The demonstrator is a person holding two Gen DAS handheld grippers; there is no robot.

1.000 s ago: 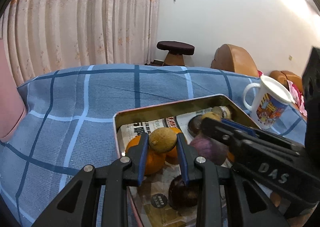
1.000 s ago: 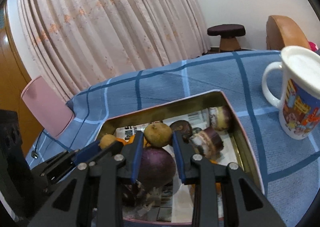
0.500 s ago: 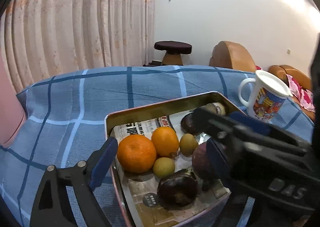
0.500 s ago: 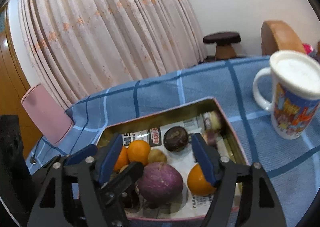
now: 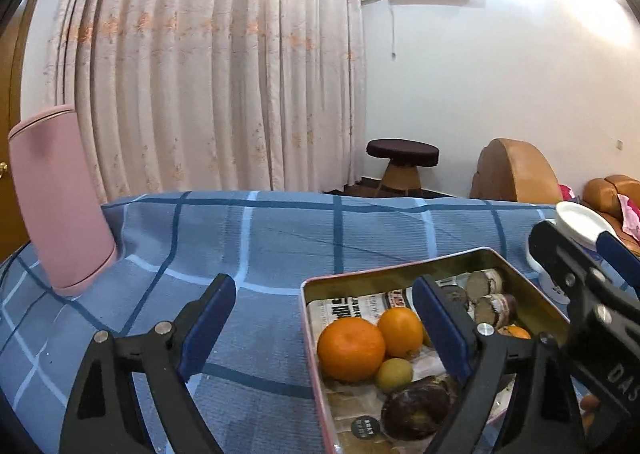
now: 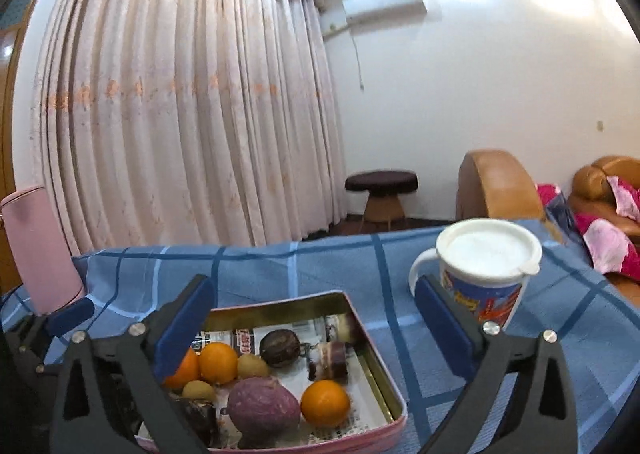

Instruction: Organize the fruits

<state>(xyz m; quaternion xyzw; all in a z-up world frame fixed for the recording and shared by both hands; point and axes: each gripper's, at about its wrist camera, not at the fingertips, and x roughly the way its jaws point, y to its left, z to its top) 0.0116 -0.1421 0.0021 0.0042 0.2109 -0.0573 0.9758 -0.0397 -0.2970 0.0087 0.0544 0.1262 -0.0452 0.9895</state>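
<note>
Now the fruits are lying in the tin (image 6: pixel 376 364), a shallow metal box lined with newspaper, sitting on the blue checked cloth (image 5: pixel 280 238). Inside are oranges (image 5: pixel 351 348), a lone orange (image 6: pixel 325 403) near the right wall, small yellow-green fruits (image 5: pixel 394 375), a purple fruit (image 6: pixel 263 409) and a dark round fruit (image 6: pixel 279 348); two cut pieces at the far right corner are hard to identify.

Over the tin's left wall the left gripper (image 5: pixel 324 326) is hovering with its jaws wide apart and nothing between them. The right gripper (image 6: pixel 316 326) is hanging over the tin's near side, its jaws opening, gripping nothing, though the fruits show in the gap below.

A lidded mug (image 6: pixel 486 274) is standing just right of the tin, behind the right gripper's right finger. A pink container (image 5: pixel 60 202) is standing at the far left of the cloth, well apart, with bare cloth between. The tin's near edge is cut off by the fingers in both views.
</note>
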